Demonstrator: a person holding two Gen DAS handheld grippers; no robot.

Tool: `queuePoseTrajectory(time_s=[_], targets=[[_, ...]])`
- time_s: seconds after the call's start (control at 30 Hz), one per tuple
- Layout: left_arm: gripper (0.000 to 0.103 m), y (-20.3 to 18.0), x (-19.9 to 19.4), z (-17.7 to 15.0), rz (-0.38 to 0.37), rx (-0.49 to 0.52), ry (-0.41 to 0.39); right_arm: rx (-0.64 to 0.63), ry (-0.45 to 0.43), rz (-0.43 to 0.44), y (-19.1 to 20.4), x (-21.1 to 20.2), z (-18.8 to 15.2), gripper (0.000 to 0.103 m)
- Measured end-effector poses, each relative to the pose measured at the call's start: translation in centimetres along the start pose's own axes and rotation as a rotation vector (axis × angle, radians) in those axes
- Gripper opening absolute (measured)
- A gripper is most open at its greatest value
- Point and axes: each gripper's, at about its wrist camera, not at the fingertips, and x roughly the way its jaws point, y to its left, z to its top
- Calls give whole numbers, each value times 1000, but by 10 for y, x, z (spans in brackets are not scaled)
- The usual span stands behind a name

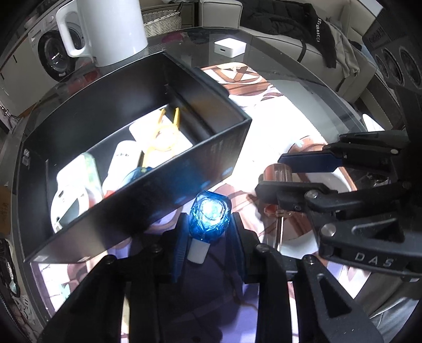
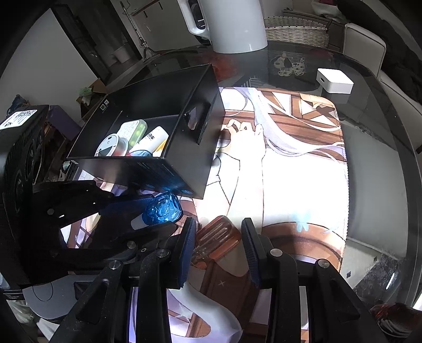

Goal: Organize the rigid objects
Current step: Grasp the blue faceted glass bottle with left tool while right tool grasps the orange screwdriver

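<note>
A screwdriver with a clear blue handle (image 1: 209, 211) and a white collar stands between the pads of my left gripper (image 1: 209, 220), which is shut on it just in front of the black box (image 1: 219, 150). The box holds several small items, among them a yellow clip (image 1: 164, 134) and white cases. To the right, my right gripper (image 2: 219, 224) is shut on the clear orange handle of a second screwdriver (image 2: 219, 234), low over the printed mat (image 2: 290, 171). In the left wrist view that orange handle (image 1: 275, 171) shows its thin shaft pointing down.
A white kettle (image 2: 232, 26) stands behind the box on the round glass table (image 2: 382, 158). A small white cube (image 2: 333, 84) sits at the mat's far right corner. The mat right of the box is bare. A sofa with dark clothes (image 1: 290, 18) lies beyond.
</note>
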Motion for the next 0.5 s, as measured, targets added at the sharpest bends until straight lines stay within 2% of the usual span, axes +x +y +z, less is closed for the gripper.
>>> queuePoseTrajectory(time_s=[0.2, 0.5], targets=[[29, 22, -9, -19, -9, -51, 13, -27, 11, 15, 16, 6, 2, 36], [29, 55, -22, -51, 12, -107, 8, -145, 29, 43, 65, 16, -1, 36]])
